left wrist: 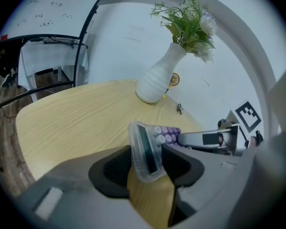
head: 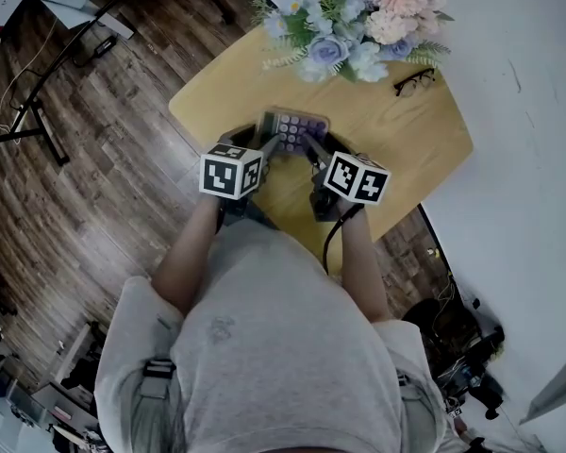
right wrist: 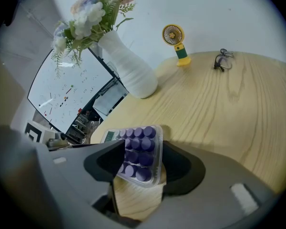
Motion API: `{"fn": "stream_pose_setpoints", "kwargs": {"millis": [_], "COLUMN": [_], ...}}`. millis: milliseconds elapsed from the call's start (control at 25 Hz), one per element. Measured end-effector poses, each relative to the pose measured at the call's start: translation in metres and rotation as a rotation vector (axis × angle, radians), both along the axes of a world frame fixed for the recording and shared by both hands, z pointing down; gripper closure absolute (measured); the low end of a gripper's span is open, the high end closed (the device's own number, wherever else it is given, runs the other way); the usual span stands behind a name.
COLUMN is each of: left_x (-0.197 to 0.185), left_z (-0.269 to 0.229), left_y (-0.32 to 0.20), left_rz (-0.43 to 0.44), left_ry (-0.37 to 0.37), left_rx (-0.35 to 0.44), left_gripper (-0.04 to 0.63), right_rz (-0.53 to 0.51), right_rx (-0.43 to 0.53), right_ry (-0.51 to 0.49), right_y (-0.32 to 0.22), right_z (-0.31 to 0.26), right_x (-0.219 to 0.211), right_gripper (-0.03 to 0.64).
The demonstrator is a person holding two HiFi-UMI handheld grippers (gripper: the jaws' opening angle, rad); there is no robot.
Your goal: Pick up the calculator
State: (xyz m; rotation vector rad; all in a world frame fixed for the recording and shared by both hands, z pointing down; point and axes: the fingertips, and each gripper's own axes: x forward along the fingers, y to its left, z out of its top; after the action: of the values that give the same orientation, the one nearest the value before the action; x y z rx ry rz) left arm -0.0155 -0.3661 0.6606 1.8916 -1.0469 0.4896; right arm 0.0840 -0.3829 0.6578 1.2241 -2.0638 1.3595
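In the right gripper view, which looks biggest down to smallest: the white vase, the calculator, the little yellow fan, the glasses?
1. The white vase and the calculator look about alike. The calculator sits much nearer the camera, so I won't rank them.
2. The yellow fan.
3. The glasses, slightly smaller than the fan.

Calculator (head: 293, 131): clear plastic case, round purple keys, small display at one end. Sits mid-way across the light wood table (head: 401, 135). Display end is between left gripper (left wrist: 152, 152) jaws, key end between right gripper (right wrist: 143, 147) jaws. Flat or lifted: can't tell.
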Motion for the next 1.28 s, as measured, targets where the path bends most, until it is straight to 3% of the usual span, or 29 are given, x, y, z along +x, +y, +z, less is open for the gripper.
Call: {"fn": "stream_pose_setpoints", "kwargs": {"millis": [520, 1000, 1280], "left_x": [-0.004, -0.007, -0.008], "left_z": [-0.027, -0.088, -0.128], "left_y": [0.004, 0.012, 0.022], "left_rz": [0.000, 0.005, -0.033], "left_ry": [-0.009, -0.062, -0.057], "left_rx": [0.082, 0.264, 0.358], "left_gripper": [0.393, 0.393, 0.393], "right_rz": [-0.030, -0.038, -0.039], "right_rx": [0.169, 0.373, 0.469], "right_ry": [0.051, 0.045, 0.026], "right_y": [-0.003, 0.006, 0.019], "right_z": [-0.040, -0.106, -0.145], "right_x": [-0.005, -0.007, -0.007], "right_gripper": [0.380, 0.379, 0.379]}}
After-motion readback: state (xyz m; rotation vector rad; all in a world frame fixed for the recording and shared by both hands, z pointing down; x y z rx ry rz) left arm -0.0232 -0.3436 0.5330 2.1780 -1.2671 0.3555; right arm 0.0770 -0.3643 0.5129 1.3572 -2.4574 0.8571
